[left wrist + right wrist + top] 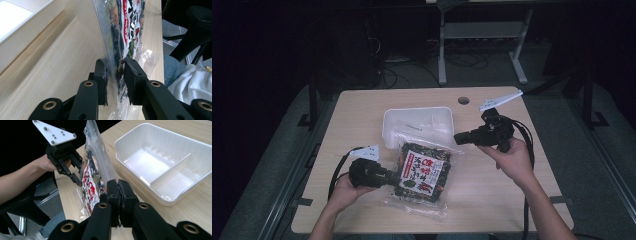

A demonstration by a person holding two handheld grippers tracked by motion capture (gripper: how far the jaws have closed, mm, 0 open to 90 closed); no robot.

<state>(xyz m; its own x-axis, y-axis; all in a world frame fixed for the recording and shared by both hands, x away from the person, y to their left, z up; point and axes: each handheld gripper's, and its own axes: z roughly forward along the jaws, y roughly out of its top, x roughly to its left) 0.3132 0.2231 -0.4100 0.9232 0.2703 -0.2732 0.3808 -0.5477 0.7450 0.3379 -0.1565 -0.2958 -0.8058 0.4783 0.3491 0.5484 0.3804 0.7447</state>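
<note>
A: Entry. The snack bag point(424, 172) sits at table centre, its top edge leaning on the near wall of the white divided tray point(388, 131), which lies just beyond it at 12 o'clock. The left gripper point(398, 178) comes in from 9 o'clock and is clamped on the bag's side edge; in the left gripper view the jaws pinch the clear film with the printed panel rising between them.

B: And the right gripper point(458, 138)?

A: At 2 o'clock from the bag, jaws pressed together. In the right gripper view a thin sliver of clear film seems to sit at the tips, but I cannot tell for sure whether they hold the bag's corner or nothing.

B: Risks?

A: First, grip quality. The left jaws hold only thin, slick film near the seam; if the bag is lifted, the weight of the contents could pull the film out and drop it on the table point(362, 112).

B: Second?

A: The bag looks longer than the tray's compartments. Lowered flat, it may bridge the divider or catch the rim and tip the light tray.

B: Third?

A: If both grippers pull apart, the film could stretch or tear at the seal.
</note>
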